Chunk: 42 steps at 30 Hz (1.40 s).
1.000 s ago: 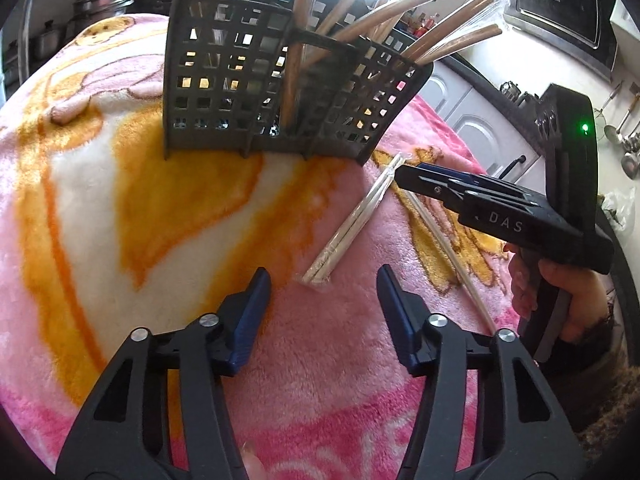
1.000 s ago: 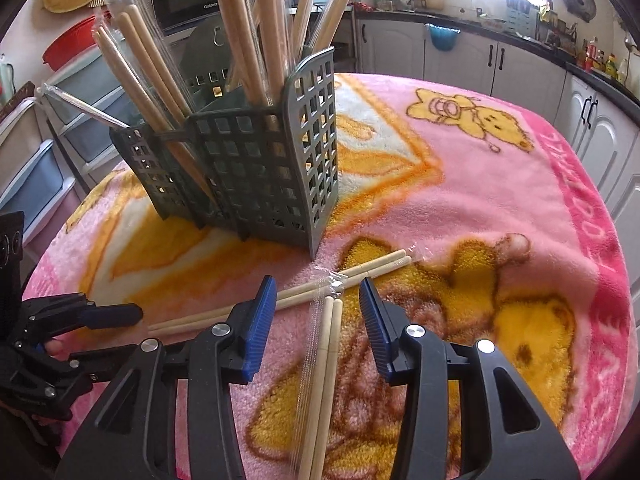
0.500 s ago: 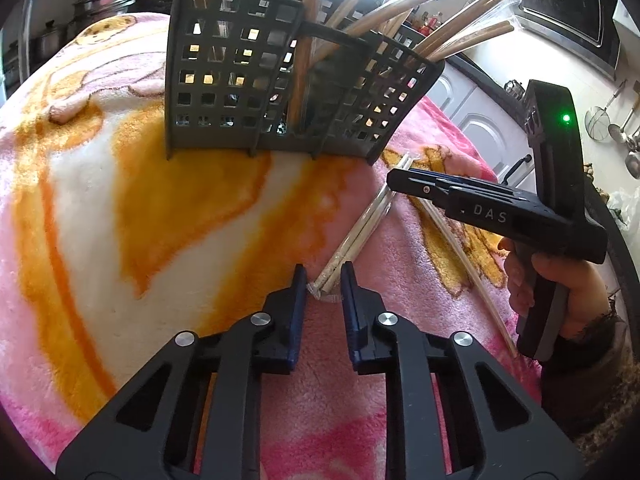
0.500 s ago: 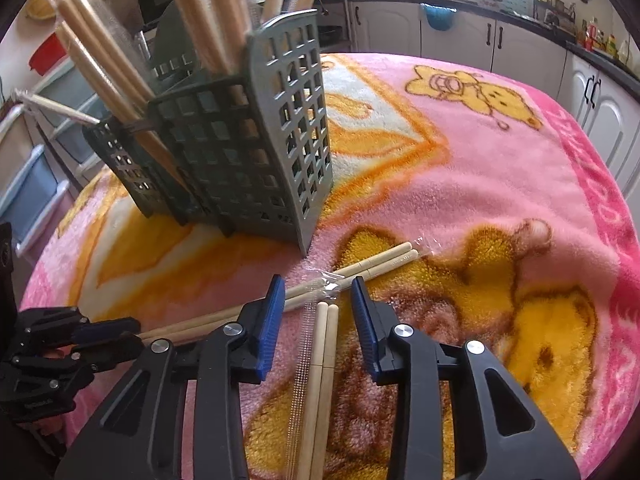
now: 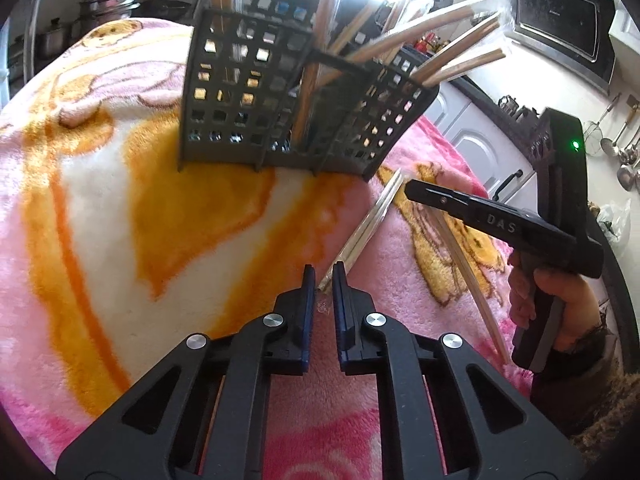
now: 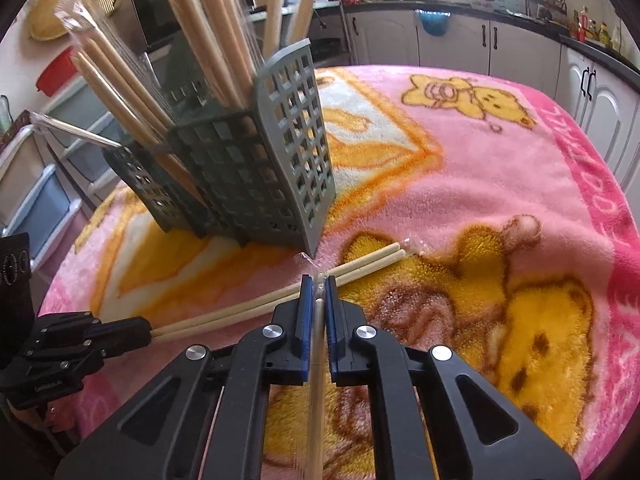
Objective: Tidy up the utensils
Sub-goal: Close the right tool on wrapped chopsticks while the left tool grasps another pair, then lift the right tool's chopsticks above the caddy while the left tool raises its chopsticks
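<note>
Left wrist view, my left tool (image 5: 320,276): fingers drawn nearly together, a narrow slit between the pads; the near end of a wrapped chopstick pair (image 5: 366,226) lies at the tips. From here I cannot tell whether the pads grip it.
Left wrist view, surroundings: the dark slotted caddy (image 5: 296,120) stands on the pink blanket (image 5: 100,208) over the tabletop, with wooden chopsticks leaning out of its compartments. A microwave (image 5: 560,20) sits on the counter far right, ladles hang beside it.
Left wrist view, in the way: the right tool (image 5: 408,192) crosses over the second chopstick pair (image 5: 472,276), hiding its far end.
Right wrist view, my right tool (image 6: 318,284): pads pressed onto that second wrapped pair (image 6: 318,380), which runs back between the fingers.
Right wrist view, only seen here: the left tool (image 6: 148,334) has the first pair (image 6: 360,266) by its end, so it is clamped. The two pairs cross just before the caddy's (image 6: 276,168) corner. White cupboards (image 6: 452,40) line the back wall.
Change from half a second ago: both tools have closed further, from a visible gap down to the chopsticks' width.
</note>
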Motion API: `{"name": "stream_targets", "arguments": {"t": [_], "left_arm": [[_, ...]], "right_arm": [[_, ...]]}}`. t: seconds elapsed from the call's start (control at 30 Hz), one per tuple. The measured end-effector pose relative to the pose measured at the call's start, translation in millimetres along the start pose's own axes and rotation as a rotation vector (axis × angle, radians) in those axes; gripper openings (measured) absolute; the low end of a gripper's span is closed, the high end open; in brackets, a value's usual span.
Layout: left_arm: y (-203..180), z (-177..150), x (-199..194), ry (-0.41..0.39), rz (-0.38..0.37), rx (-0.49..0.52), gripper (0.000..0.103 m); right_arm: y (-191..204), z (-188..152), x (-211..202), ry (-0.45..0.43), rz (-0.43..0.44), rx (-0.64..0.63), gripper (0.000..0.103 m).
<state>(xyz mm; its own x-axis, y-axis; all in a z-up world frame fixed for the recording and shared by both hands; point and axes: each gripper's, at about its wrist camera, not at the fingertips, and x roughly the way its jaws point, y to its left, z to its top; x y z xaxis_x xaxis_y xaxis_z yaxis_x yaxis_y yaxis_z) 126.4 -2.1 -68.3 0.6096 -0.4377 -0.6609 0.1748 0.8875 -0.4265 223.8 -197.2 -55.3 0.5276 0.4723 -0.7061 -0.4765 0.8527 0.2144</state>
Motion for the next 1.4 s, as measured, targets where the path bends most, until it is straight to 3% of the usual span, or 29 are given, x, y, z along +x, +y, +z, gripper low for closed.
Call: {"name": "stream_targets", "arguments": {"t": [0.73, 1.4], "left_arm": [[-21, 34, -86, -0.224, -0.070, 0.016, 0.003], [-48, 65, -132, -0.372, -0.142, 0.075, 0.000]], "right_arm": [[53, 21, -106, -0.301, 0.131, -0.080, 0.007], [78, 33, -158, -0.454, 0.169, -0.130, 0.007]]}}
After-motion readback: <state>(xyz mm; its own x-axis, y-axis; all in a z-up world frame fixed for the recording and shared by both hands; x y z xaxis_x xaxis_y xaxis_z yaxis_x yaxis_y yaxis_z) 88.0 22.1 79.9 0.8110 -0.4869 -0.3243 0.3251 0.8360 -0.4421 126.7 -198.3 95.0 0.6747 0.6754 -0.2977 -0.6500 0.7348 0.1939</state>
